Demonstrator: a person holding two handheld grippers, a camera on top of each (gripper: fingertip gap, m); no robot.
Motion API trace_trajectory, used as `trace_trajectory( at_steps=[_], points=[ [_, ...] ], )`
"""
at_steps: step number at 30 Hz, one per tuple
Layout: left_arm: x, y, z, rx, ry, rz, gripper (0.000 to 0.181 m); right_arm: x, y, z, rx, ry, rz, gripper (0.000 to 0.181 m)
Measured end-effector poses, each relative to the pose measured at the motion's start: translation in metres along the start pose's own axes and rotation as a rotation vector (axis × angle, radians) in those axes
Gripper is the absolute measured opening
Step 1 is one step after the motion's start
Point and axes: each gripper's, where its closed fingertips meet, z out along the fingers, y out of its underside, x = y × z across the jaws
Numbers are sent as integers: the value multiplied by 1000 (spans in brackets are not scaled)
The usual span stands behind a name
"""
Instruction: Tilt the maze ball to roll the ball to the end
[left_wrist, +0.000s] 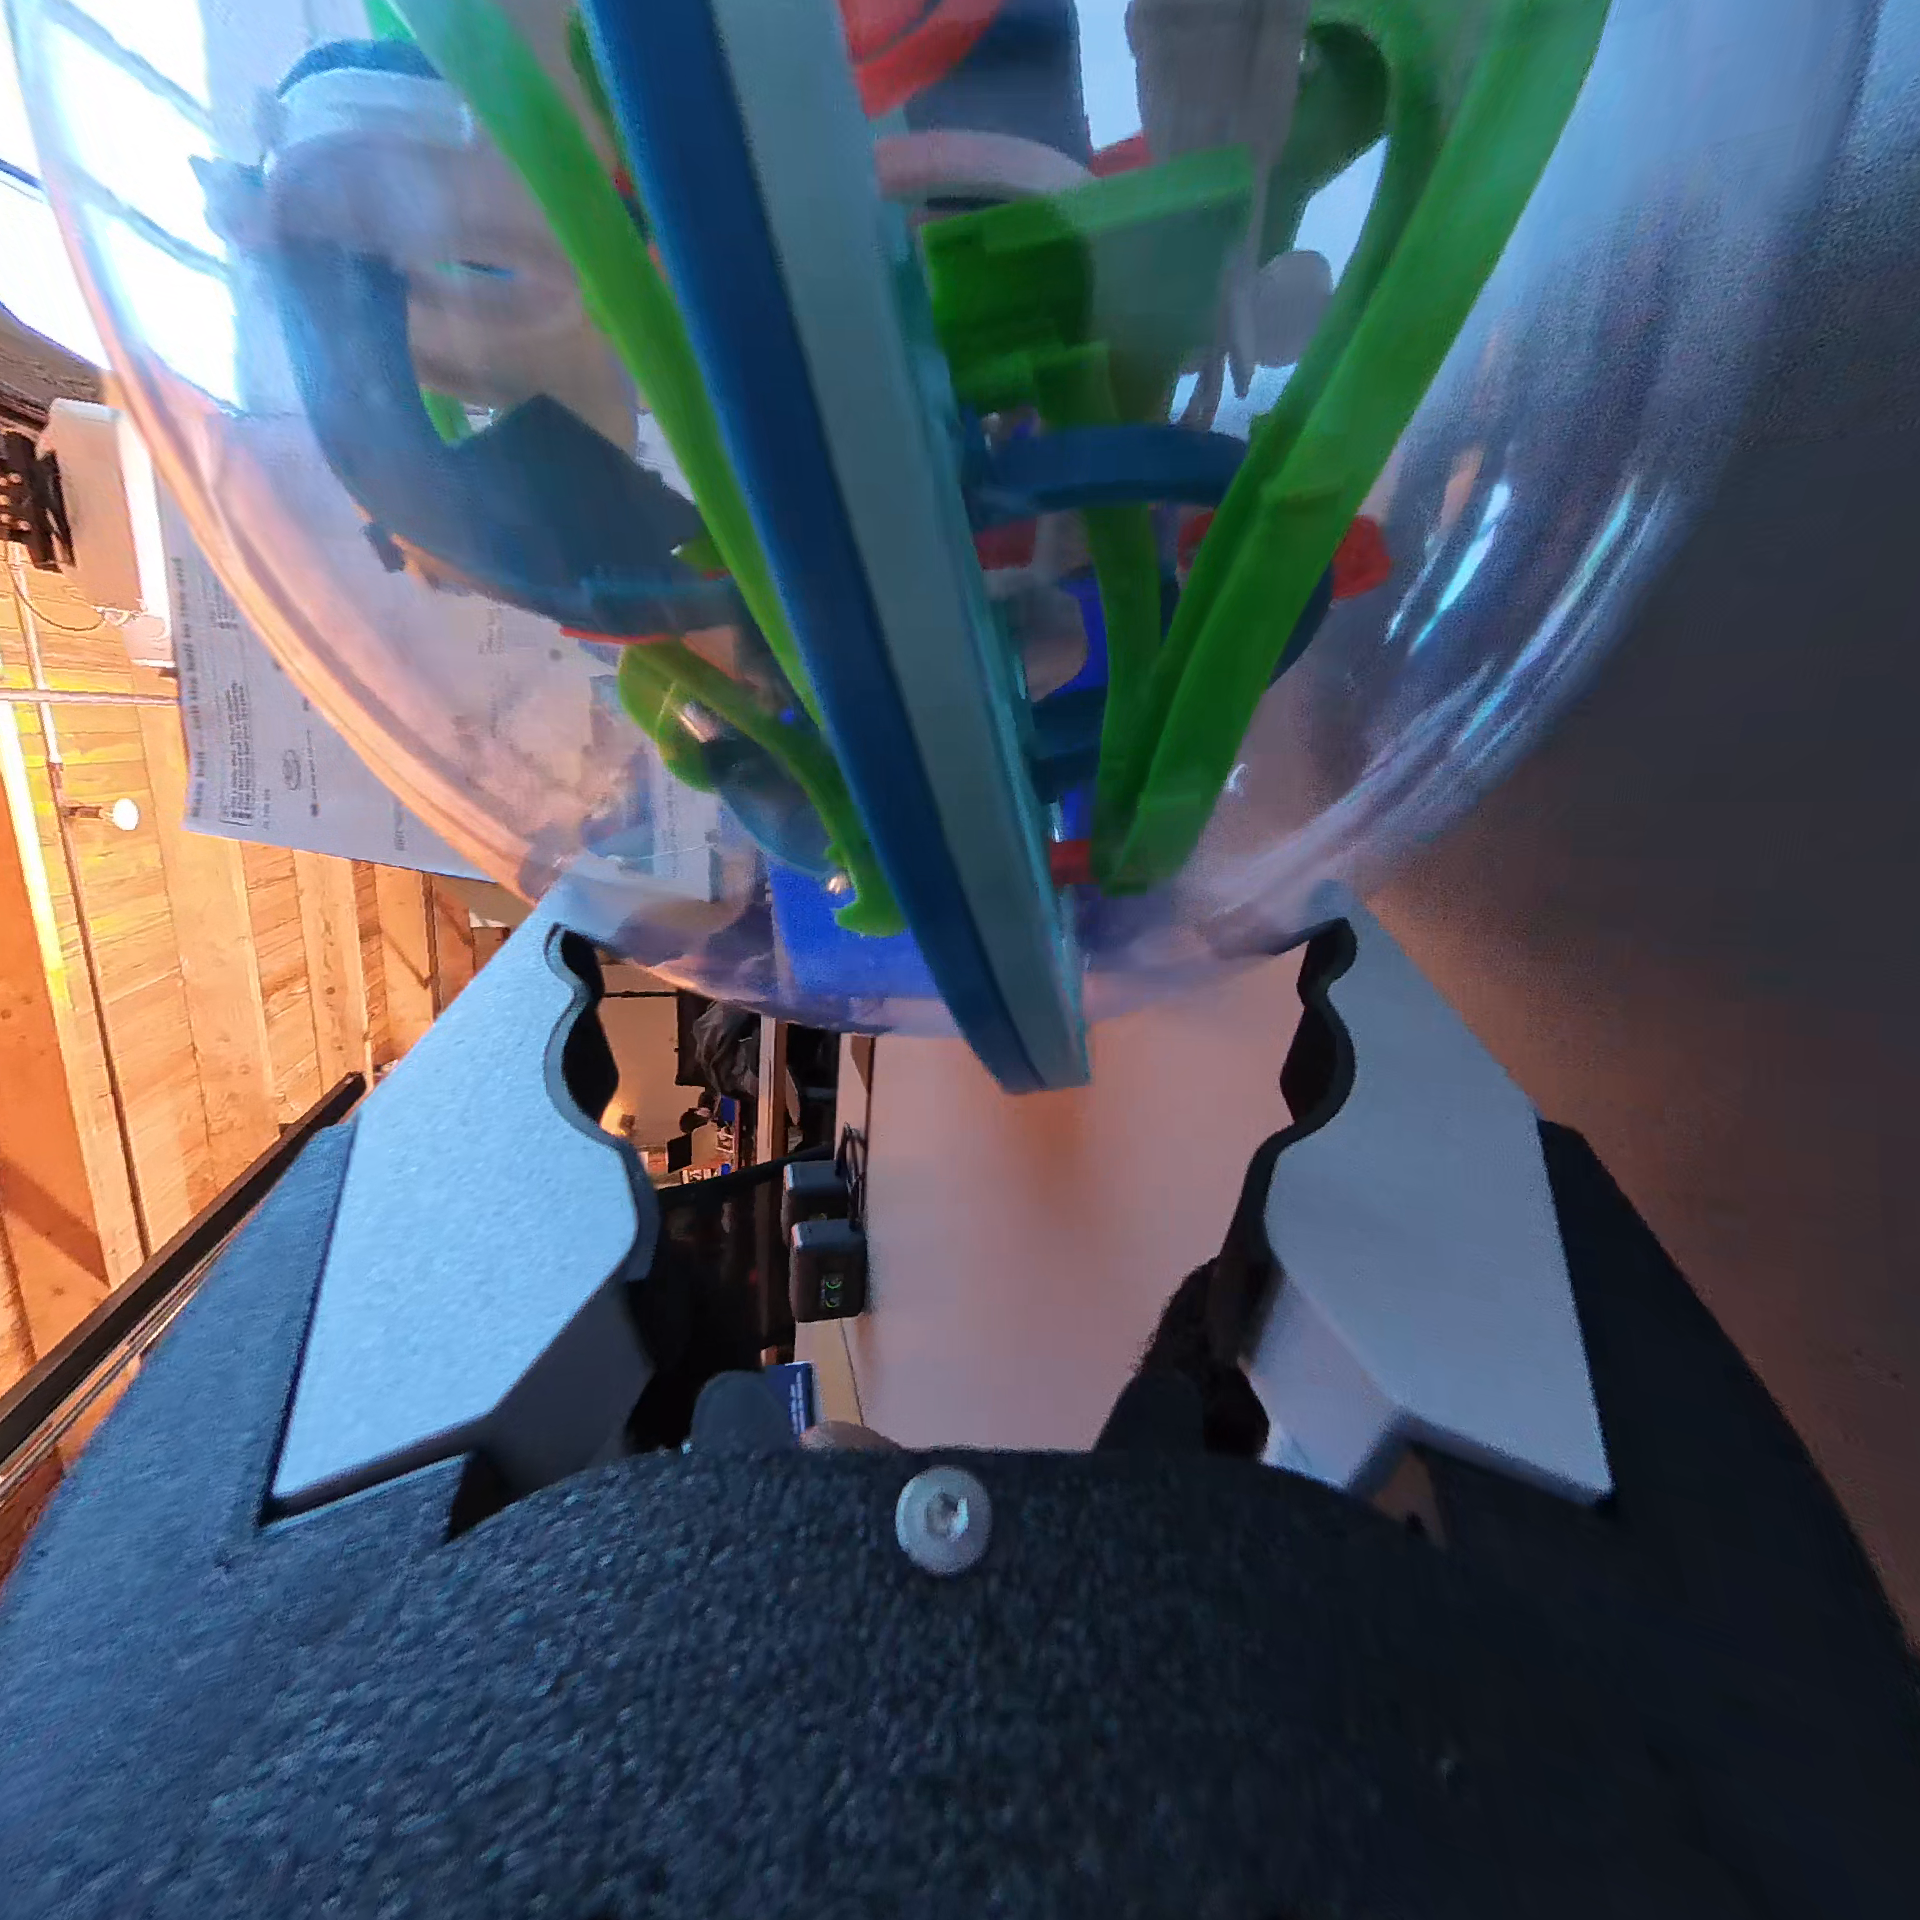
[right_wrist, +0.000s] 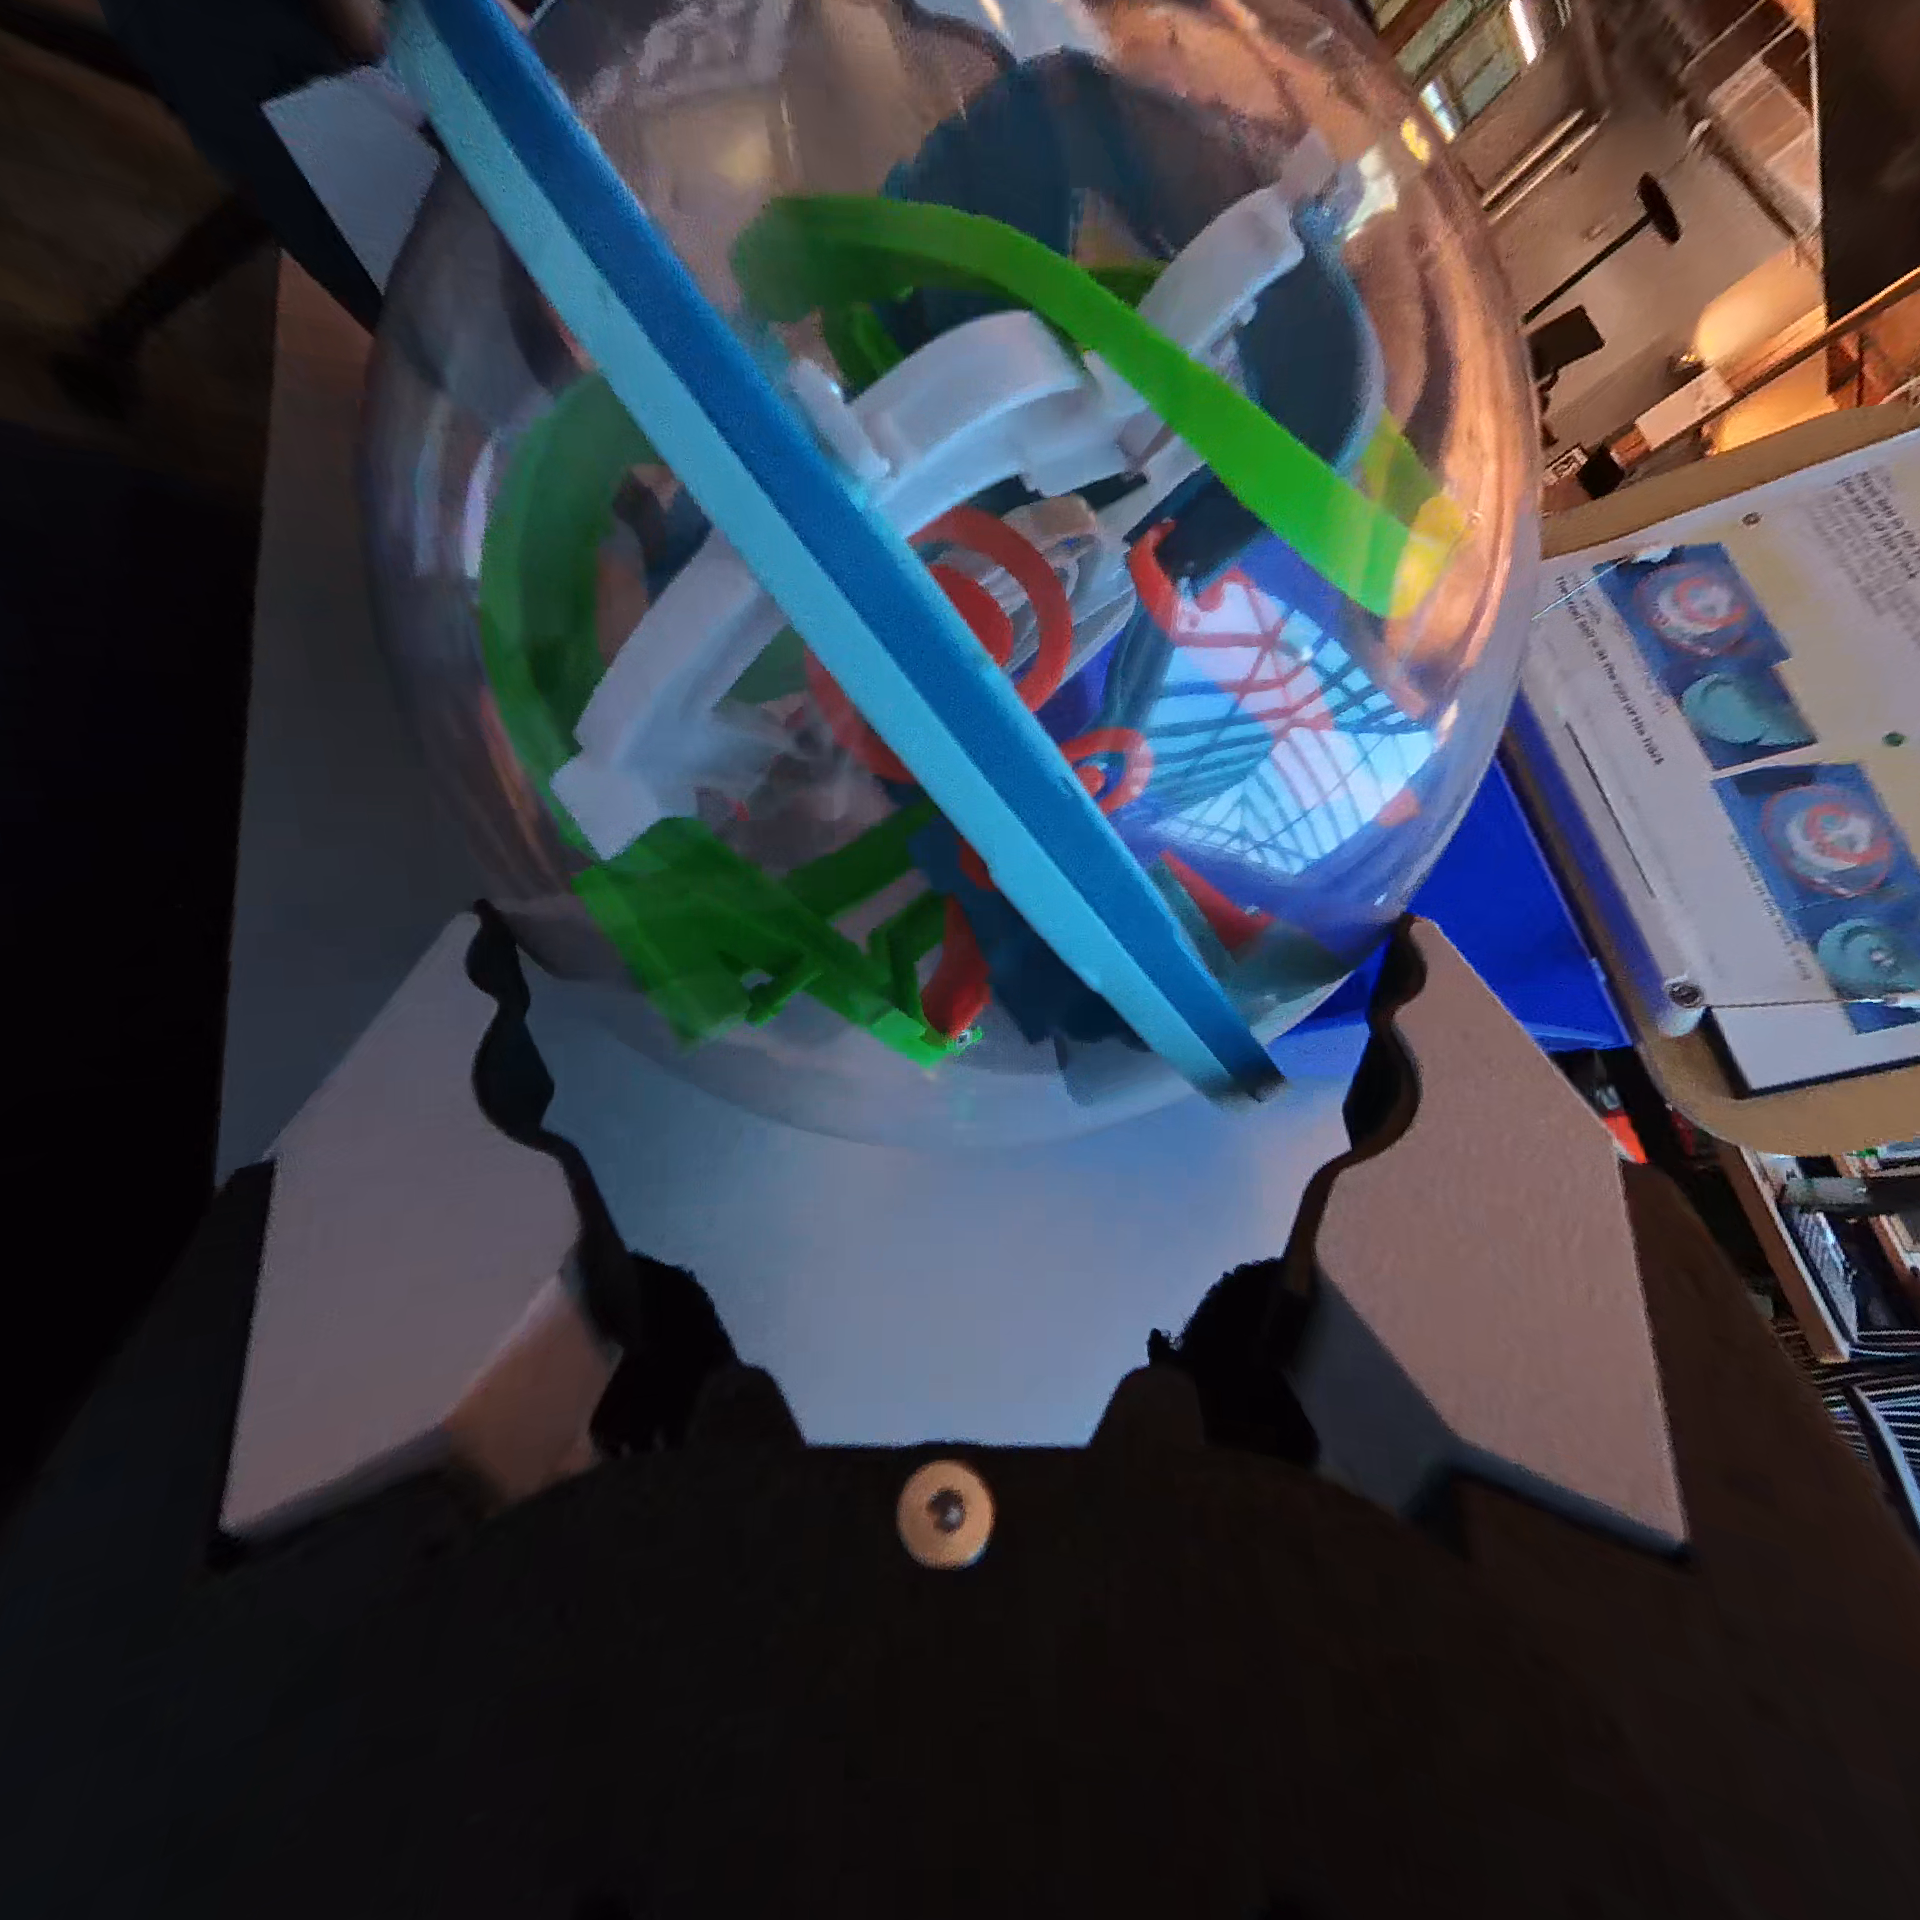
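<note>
Though both my cameras sit close against the maze ball (left_wrist: 935, 468), much of it is cut off at the upper edge of each view, and blur smears the tracks inside, so I cannot pick out the small ball for certain. From my left gripper (left_wrist: 951, 935) the clear sphere fills the space ahead, its blue-and-grey rim band (left_wrist: 831, 623) running steeply down to a point between my fingers. My fingertips (left_wrist: 566, 940) are spread wide and touch the shell's lower curve on either side, cradling rather than pinching it. My right gripper (right_wrist: 940, 935) shows the same: the maze ball (right_wrist: 935, 571) lies just ahead, fingers (right_wrist: 488, 935) wide apart against its underside, the rim band (right_wrist: 831, 571) crossing diagonally. Green, white and red tracks are visible within. An instruction sheet (right_wrist: 1766, 779) with pictures lies on the right, partly cut off. Beyond the sphere, a pale corner of my left gripper (right_wrist: 343, 125) peeks out
</note>
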Motion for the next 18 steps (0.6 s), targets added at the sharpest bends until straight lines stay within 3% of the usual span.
trace_trajectory(
  at_steps=[8,12,15,18],
  points=[
    [1,1,0,23,-83,19,130,-4,-2,-2,35,91,-52,154],
    [5,0,-7,53,-54,-11,122,-5,-1,-4,32,108,-69,154],
    [16,-2,-20,105,77,-141,116,-7,-3,-4,28,116,-94,154],
    [45,0,-34,129,379,-424,111,-7,-5,-4,24,114,-103,154]
  ],
)
